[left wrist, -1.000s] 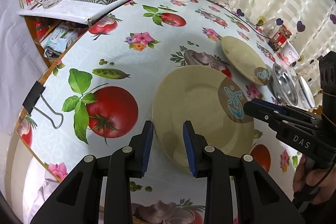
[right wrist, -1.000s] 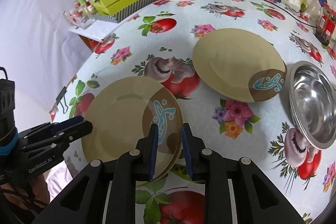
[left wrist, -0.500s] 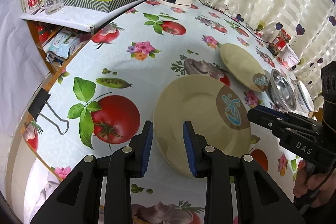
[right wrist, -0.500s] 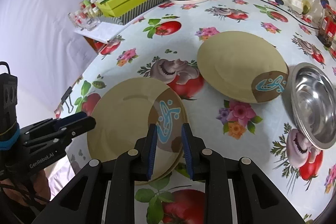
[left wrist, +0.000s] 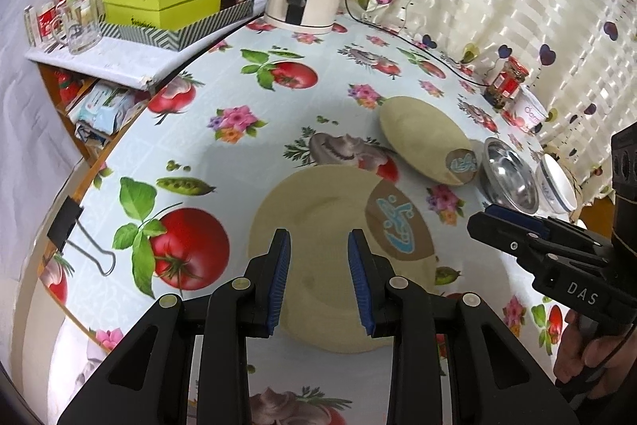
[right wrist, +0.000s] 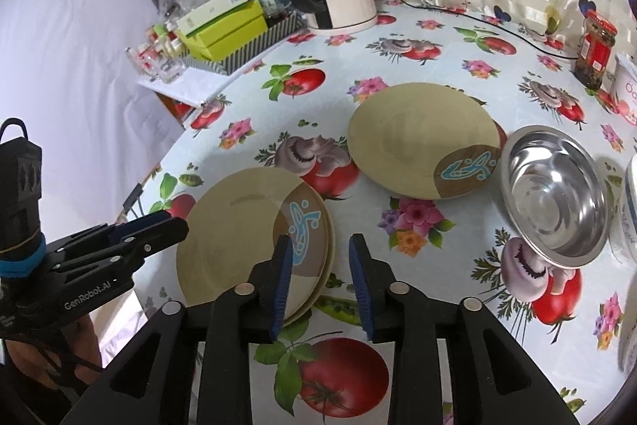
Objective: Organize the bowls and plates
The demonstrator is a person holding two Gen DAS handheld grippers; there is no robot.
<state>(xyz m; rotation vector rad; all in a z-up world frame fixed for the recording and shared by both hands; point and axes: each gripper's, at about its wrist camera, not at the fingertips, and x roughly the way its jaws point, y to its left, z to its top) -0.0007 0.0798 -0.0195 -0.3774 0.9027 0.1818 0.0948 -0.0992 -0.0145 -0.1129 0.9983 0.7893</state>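
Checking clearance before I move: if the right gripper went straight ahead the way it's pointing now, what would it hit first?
Probably the near rim of the stacked plates, or the tablecloth just beside it. The right gripper, jaws just opened and empty, points steeply down there; depth is unclear.

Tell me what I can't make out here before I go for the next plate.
- Near plate stack: right wrist view shows two rims; the left claw hides its near rim in the left view, so any third is unclear.
- White bowl: cut off by the right edge.
- Red-lidded jar: label too small to read.
- Shelf under the boxes: contents shadowed.
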